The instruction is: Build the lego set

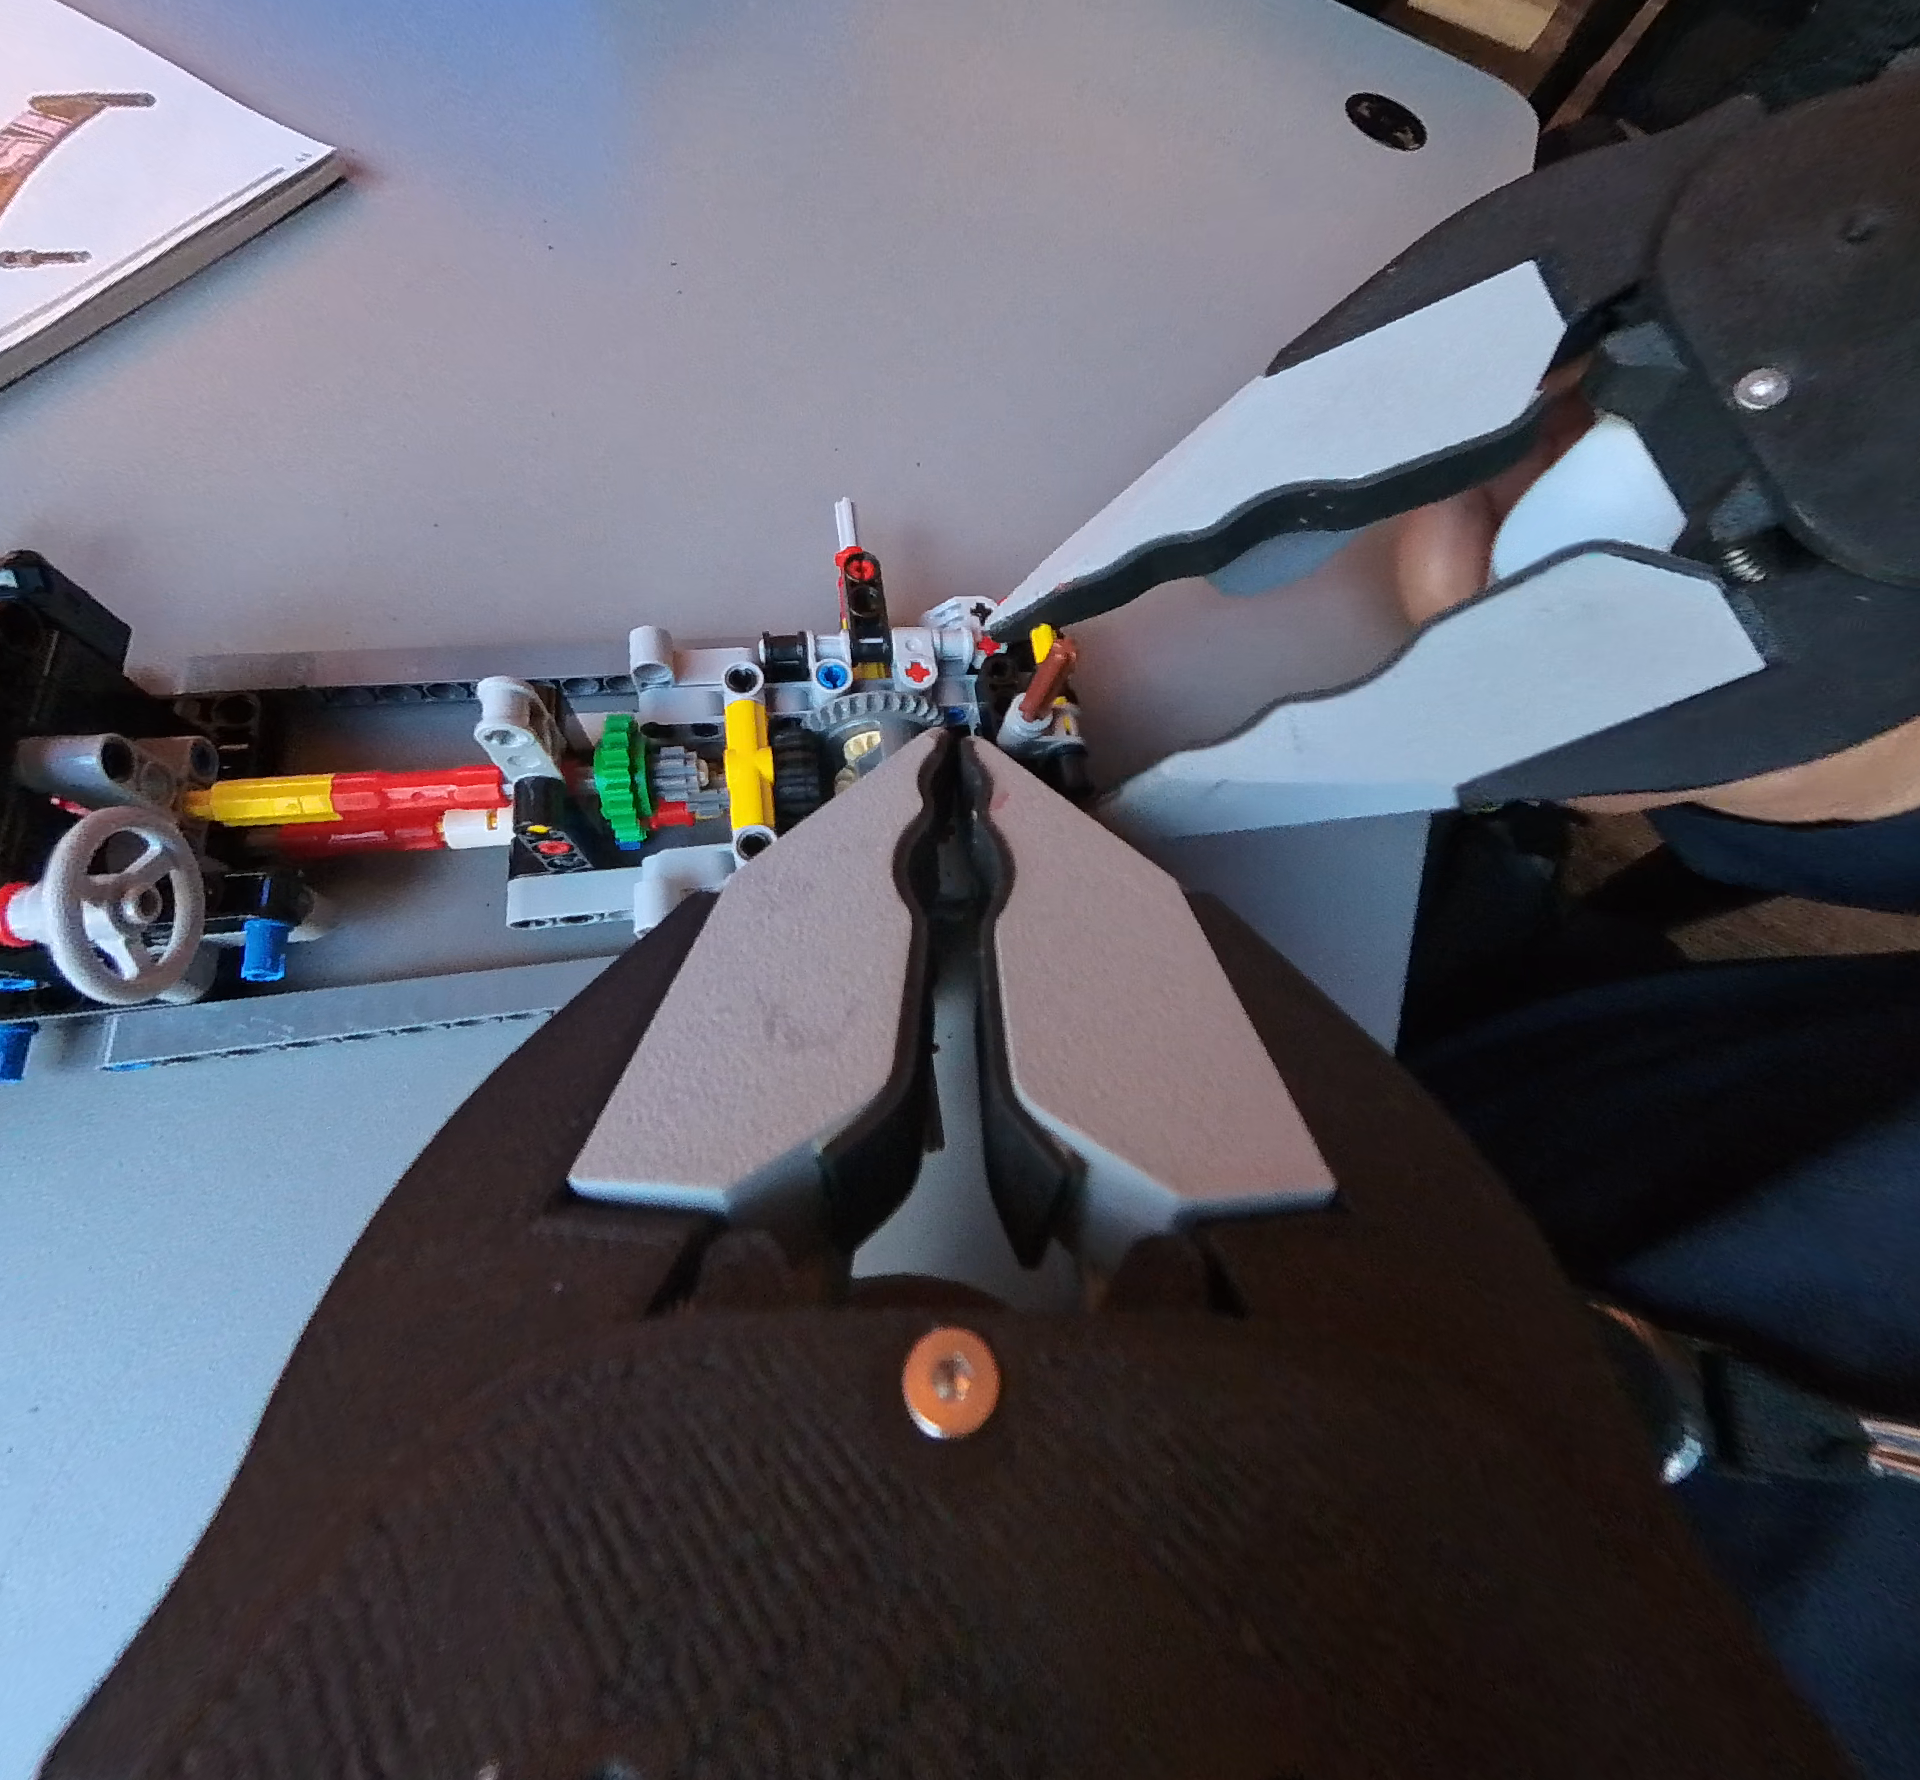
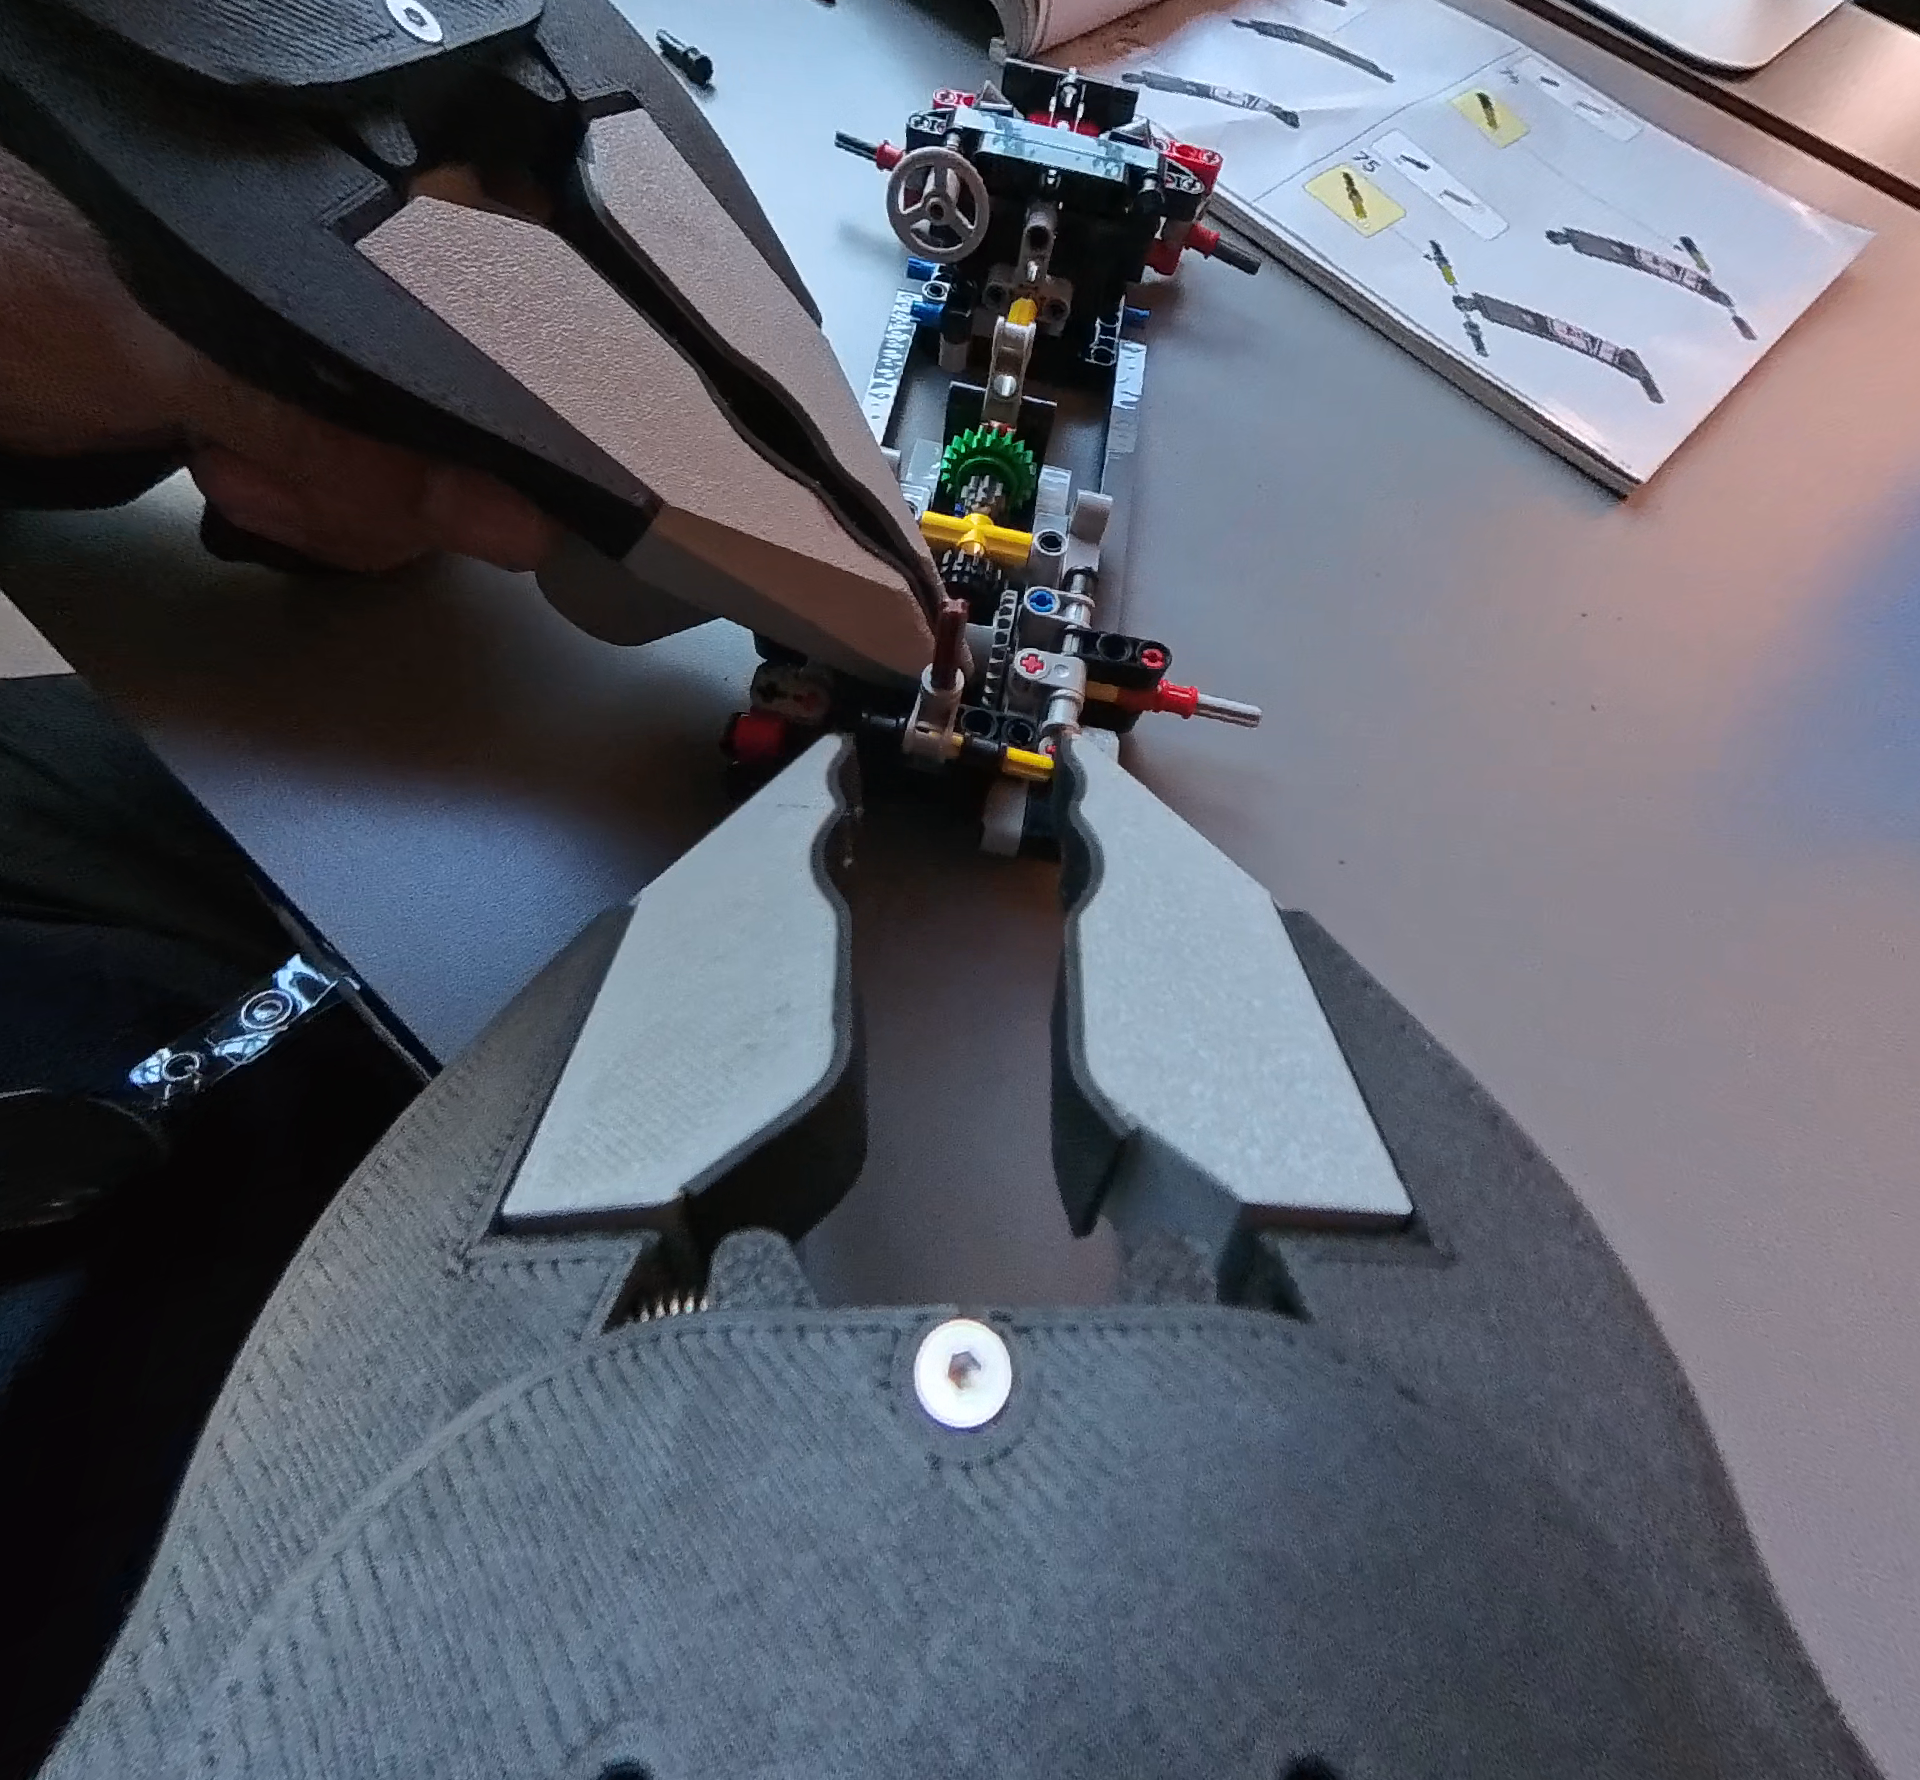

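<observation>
One toy-brick chassis (image 2: 1023, 442) on grey desk (image 2: 1455, 795). Two claws: left claw (image 1: 954, 743) clenched at its rear end; right claw (image 2: 961, 769) released, straddling that end. Two open instruction booklets (image 2: 1507, 203).

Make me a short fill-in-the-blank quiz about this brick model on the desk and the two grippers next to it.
1. The toothed wheel halfway along the model is ____.
2. The left gripper has its jaws ____.
3. The right gripper has its jaws ____.
4. The grey ____ wheel sits at the model's far end.

Missing words: green; shut; open; steering
</observation>
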A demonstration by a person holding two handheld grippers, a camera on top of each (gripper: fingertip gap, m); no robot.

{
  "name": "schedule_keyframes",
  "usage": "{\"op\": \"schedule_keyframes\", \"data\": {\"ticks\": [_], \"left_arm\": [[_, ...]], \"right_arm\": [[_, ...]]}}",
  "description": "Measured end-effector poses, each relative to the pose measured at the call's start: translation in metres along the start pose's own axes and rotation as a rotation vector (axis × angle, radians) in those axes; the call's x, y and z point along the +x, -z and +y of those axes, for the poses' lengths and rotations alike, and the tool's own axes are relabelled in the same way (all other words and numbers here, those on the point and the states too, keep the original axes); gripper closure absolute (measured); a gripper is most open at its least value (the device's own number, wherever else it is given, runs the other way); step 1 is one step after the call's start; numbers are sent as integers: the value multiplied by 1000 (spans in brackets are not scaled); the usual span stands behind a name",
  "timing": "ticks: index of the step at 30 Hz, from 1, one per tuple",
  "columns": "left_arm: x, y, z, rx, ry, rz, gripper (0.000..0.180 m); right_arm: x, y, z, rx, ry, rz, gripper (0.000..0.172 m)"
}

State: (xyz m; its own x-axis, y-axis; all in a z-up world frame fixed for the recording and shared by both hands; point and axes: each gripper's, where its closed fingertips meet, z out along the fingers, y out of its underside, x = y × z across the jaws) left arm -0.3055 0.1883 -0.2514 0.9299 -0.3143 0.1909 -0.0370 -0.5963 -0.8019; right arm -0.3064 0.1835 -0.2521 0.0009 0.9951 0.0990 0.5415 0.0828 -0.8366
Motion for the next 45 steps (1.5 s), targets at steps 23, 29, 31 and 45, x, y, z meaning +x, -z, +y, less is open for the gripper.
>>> {"op": "schedule_keyframes", "data": {"ticks": [23,29,31,45], "left_arm": [[-14,1,-1,9,0,-95,180],[-13,-1,-3,15,82,3,180],[-9,3,1,-14,-2,58,180],[-2,9,1,-121,-115,-172,180]], "right_arm": [[-1,-6,-4,-27,153,-54,139],[2,-5,-7,0,39,-186,138],[0,5,-4,1,-12,-348,138],[14,3,-8,-2,670,-709,160]]}}
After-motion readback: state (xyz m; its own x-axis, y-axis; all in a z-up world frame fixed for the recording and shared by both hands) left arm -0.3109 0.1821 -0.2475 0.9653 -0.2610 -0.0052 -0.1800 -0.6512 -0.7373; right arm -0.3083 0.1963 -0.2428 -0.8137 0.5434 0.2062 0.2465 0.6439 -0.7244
